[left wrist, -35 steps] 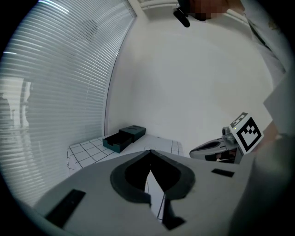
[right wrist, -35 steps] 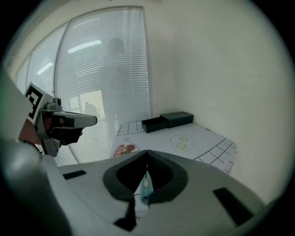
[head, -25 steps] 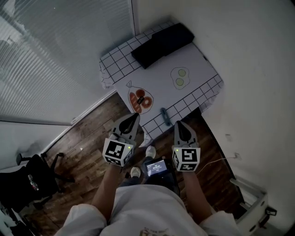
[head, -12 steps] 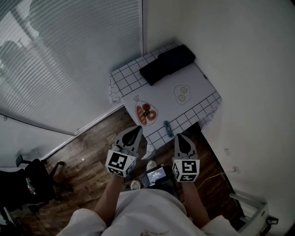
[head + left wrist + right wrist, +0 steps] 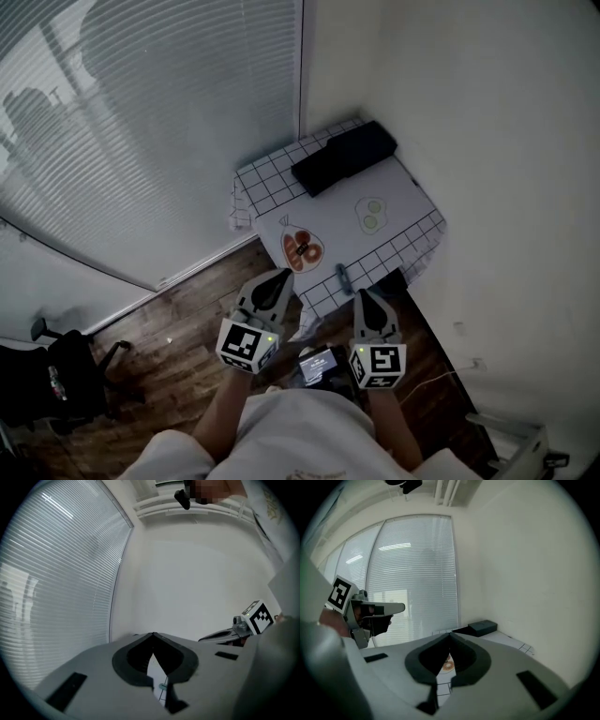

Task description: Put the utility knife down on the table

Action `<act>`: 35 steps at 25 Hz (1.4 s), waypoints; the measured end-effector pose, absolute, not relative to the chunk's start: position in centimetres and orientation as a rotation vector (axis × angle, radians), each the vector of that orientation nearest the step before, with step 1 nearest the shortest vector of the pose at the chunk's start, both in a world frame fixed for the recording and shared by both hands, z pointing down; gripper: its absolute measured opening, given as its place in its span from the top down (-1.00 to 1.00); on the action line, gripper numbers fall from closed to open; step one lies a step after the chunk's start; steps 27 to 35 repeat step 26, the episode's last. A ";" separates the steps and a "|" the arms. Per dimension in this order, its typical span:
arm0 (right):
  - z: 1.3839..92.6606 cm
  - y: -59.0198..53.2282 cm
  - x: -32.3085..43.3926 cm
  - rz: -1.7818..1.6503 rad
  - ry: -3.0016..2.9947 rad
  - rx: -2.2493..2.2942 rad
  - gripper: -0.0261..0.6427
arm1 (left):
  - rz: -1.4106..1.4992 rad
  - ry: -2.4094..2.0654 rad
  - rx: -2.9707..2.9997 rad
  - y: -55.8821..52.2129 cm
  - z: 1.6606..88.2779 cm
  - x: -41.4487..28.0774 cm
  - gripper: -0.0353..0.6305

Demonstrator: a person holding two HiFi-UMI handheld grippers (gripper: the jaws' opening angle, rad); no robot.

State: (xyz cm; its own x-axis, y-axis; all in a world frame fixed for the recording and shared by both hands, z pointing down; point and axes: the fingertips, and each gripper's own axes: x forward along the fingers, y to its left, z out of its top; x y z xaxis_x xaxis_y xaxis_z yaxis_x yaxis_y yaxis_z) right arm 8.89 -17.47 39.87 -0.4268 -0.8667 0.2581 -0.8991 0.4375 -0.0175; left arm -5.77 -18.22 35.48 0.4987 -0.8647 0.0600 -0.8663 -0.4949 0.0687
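From the head view I look steeply down on a small table [image 5: 412, 234] under a white cloth with a checked border, set in a corner between window blinds [image 5: 141, 122] and a white wall [image 5: 487, 112]. The utility knife [image 5: 344, 278] lies flat on the checked border at the table's near edge. A bag with red-orange contents [image 5: 303, 248] sits just behind it and a black case [image 5: 342, 157] lies at the far end.

Only this view shows the knife whole, along with the wooden floor [image 5: 178, 328] and both of my forearms.

The left hand-held gripper [image 5: 284, 275] is held over the floor off the table's near edge, with the knife to its right and clear of it. The right hand-held gripper [image 5: 361, 293] points at the table, with the knife just beyond its tip and slightly to the left, not touching.

In the left gripper view, the left hand-held gripper [image 5: 153, 634] is clenched tip to tip on nothing. A sliver of checked cloth shows below the tips, and the other gripper's marker cube [image 5: 259, 616] shows at the right.

In the right gripper view, the right hand-held gripper [image 5: 450, 633] is likewise clenched and empty. The bag shows through the gap under its tips, and the black case is beyond.
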 end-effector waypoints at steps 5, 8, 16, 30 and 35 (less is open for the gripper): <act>38.2 -16.3 8.5 0.191 -2.524 1.547 0.90 | 0.014 -1.542 2.651 -17.4 34.8 -5.6 0.87; 37.6 -16.3 8.8 0.177 -2.532 1.556 0.90 | -0.002 -1.538 2.665 -17.3 34.2 -5.3 0.87; 37.8 -16.1 8.8 0.197 -2.549 1.541 0.90 | -0.004 -1.544 2.649 -16.8 34.7 -5.6 0.87; 38.6 -16.6 9.4 0.211 -2.548 1.532 0.90 | 0.001 -1.556 2.648 -17.3 34.8 -5.2 0.87; 38.6 -16.6 9.4 0.211 -2.548 1.532 0.90 | 0.001 -1.556 2.648 -17.3 34.8 -5.2 0.87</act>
